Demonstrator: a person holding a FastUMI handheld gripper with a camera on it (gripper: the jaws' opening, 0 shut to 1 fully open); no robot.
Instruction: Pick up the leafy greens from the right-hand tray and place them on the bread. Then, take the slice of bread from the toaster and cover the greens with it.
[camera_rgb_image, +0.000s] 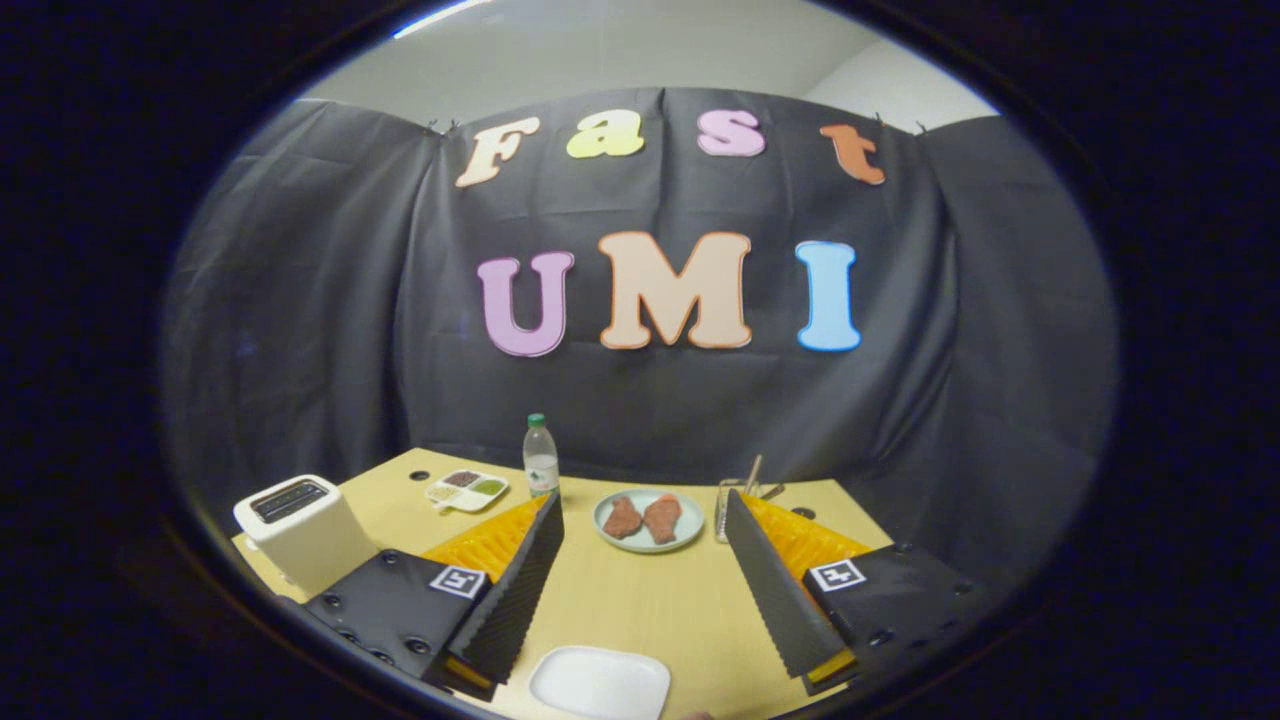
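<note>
A white toaster (300, 530) stands on the wooden table (620, 600) beside and to the left of my left finger; its top slots look dark and I cannot tell what is in them. My gripper (643, 508) is held above the table, open wide, with nothing between its fingers. A white square plate (600, 683) lies close below, between the finger bases, and looks bare. Just beyond the fingertips sits a pale round plate (648, 522) with two brown pieces on it.
A water bottle with a green cap (540, 457) stands at the back of the table near a small sectioned dish (467, 490). A clear glass with sticks (738, 495) stands behind the right fingertip. The table's far edge meets the black cloth wall.
</note>
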